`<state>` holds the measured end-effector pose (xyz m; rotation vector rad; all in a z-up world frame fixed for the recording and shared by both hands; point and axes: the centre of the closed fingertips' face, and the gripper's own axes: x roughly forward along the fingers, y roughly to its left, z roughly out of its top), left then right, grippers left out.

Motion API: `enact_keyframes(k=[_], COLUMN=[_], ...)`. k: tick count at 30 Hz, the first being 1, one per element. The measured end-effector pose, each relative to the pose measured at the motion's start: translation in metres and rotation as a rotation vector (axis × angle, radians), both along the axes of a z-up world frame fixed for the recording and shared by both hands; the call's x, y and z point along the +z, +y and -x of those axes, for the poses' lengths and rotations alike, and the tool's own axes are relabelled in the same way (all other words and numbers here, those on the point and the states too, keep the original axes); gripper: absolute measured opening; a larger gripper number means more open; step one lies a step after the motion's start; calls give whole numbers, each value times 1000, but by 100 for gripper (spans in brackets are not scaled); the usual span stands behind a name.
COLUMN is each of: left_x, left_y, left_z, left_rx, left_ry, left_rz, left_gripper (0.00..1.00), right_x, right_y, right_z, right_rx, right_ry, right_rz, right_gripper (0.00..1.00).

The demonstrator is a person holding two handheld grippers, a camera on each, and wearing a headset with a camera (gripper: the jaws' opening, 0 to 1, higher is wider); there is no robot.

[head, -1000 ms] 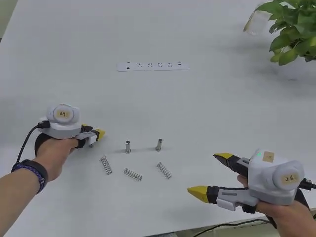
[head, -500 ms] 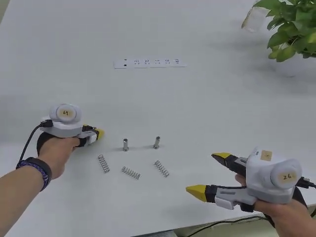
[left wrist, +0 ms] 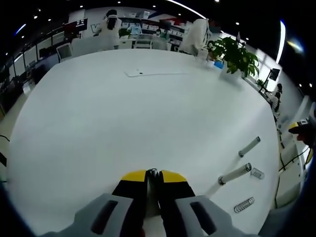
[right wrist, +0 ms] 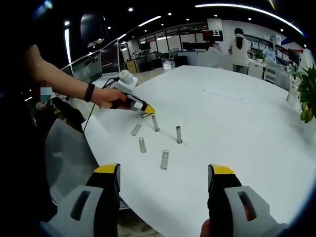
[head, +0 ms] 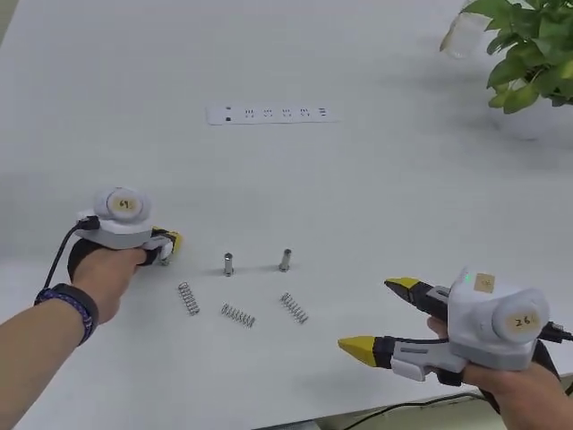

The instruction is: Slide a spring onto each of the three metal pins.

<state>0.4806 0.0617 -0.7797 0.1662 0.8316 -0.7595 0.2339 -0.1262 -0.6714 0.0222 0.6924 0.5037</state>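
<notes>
Little has changed over the last second. The head view has drifted slightly, but we see every part in the same place relative to the others on the flat white table [head: 376, 179].

The white-bodied left gripper [head: 172, 240], with its yellow-tipped black jaws, still sits low at the left end of the row. Its jaws are pressed together on what we take to be the third metal pin [head: 165, 259], a short silver stub showing just beneath the tips. In the left gripper view, a thin grey sliver sits between the closed jaws.

Two more short silver pins stand upright and bare. The left pin [head: 228, 263] is near the left gripper's tips, and the right pin [head: 286, 260] is beside it, farther right.

Three small coiled steel springs lie flat on the table in front of the pins, as before. They are the left spring [head: 188, 298], the middle spring [head: 238, 315] and the right spring [head: 295, 307]. We see none of them on a pin.

The right gripper [head: 378, 313] remains at the near right, well apart from the springs. Its jaws are spread as wide as a second ago and hold nothing.

A white power strip [head: 271, 114] lies farther back on the table. A green leafy plant [head: 528, 54] stands at the far right corner.
</notes>
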Motion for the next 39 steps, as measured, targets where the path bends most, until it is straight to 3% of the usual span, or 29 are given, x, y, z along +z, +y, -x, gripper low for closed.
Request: enact_keyframes(k=[4,6,9,11,20,39], left_x=[1,2,3,2,19,30], left_y=[1,2,6,9,13,25], left_z=[1,4,4,8,7,15], left_rx=[7,20,30,37,57,84], left_ry=[15,40,36,50,17,-12], left_rz=[2,14,2,5,31,43], left_gripper=[0,0,0,0,0,0], right_x=[0,0,0,1,2,4], right_y=[1,1,2,3,8,5], right_z=[-1,-1,-1,-1,-3,3], right_rx=[6,9,14,16,28,18], right_ry=[0,-1,-1,-2,-11,-24], right_rz=[1,2,4,3,-1,-2], right_gripper=[71,71,71,71,71,70])
